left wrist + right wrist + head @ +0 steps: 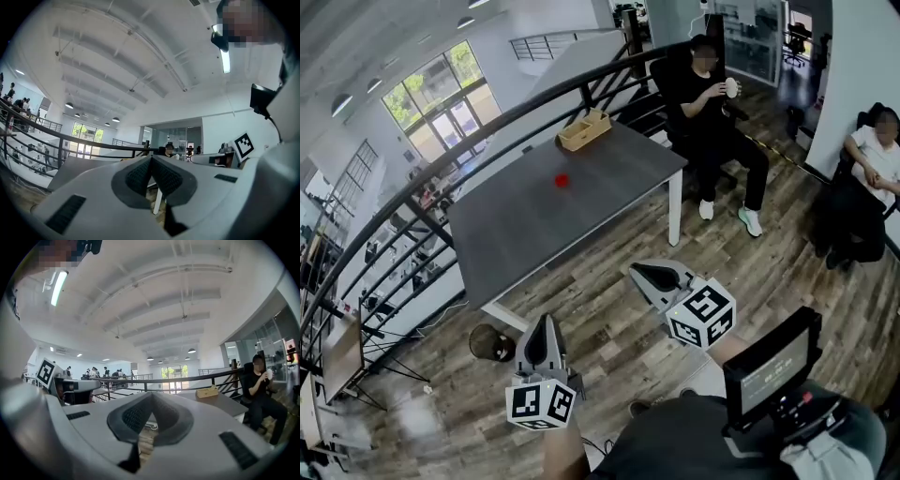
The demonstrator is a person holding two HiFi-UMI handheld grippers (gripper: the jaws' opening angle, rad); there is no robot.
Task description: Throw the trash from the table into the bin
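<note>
The bin (491, 344), a small dark round one, stands on the floor at the far left, just beside the table's near leg. The left gripper (546, 328) is held level near it, jaws pressed together with nothing between them. The trash (562, 181), a small red scrap, lies alone in the middle of the table (609, 202), well apart from both grippers. The right gripper (650, 275) hangs short of the table's near edge, likewise fully closed and empty. I judge the main risk to be the pickup. The scrap looks small and low, so jaws that open late or come in too high could nudge it across the smooth top instead of pinching it. Pushed far enough, it could slide toward the railing (422, 183) beyond the far edge and be lost. The bin's mouth is narrow and low, so a release from table height could miss. The table is a plain grey slab on white legs, and a wooden tray (584, 129) sits near its far edge. It stands on a plank floor (609, 328) on an open upper level. Big windows are at the left, and two seated people (712, 112) are at the right.
</note>
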